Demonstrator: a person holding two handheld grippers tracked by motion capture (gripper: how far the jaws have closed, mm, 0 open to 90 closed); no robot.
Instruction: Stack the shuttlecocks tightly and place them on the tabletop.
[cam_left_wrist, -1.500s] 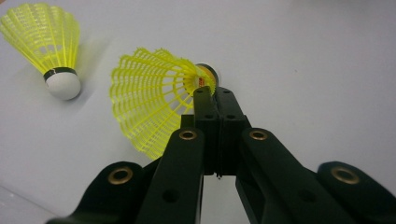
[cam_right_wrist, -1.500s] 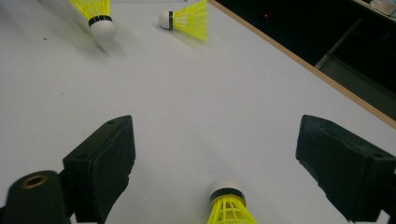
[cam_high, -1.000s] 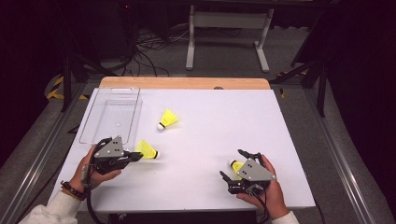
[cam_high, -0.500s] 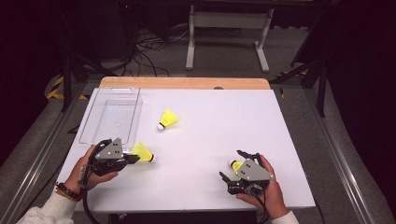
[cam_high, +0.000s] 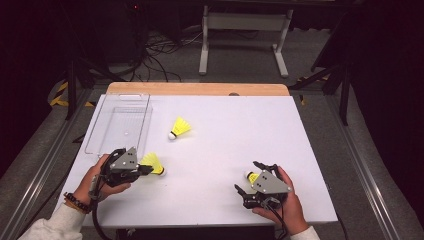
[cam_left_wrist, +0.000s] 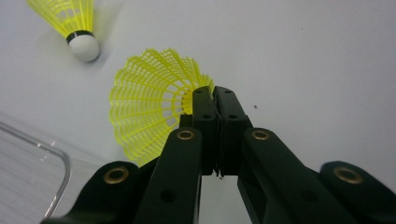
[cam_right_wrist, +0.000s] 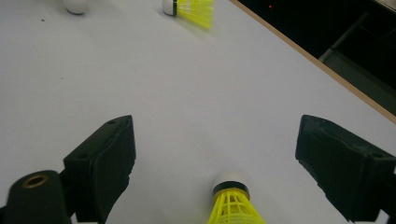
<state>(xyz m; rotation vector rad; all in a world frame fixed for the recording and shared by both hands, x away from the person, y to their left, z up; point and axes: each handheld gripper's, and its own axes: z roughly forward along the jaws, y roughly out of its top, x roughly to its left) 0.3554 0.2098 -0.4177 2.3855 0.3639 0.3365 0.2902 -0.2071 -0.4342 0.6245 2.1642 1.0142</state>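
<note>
Left gripper (cam_left_wrist: 215, 93) has its jaws pinched tight on the skirt edge of a yellow plastic shuttlecock (cam_left_wrist: 149, 112), whose cork I can't see from the left gripper view because the feathered cone faces me and the jaws cover part of it; it sits near the front left of the white desk (cam_high: 225, 135), just beside the clear plastic tray (cam_high: 120, 125). On my right gripper (cam_right_wrist: 215, 144) the jaws stand wide apart, holding nothing, with a second yellow shuttlecock (cam_right_wrist: 231, 198) lying between them, its skirt cut off at the bottom edge. A third yellow shuttlecock (cam_high: 180, 127) lies loose on the desk further back, well apart from both.
</note>
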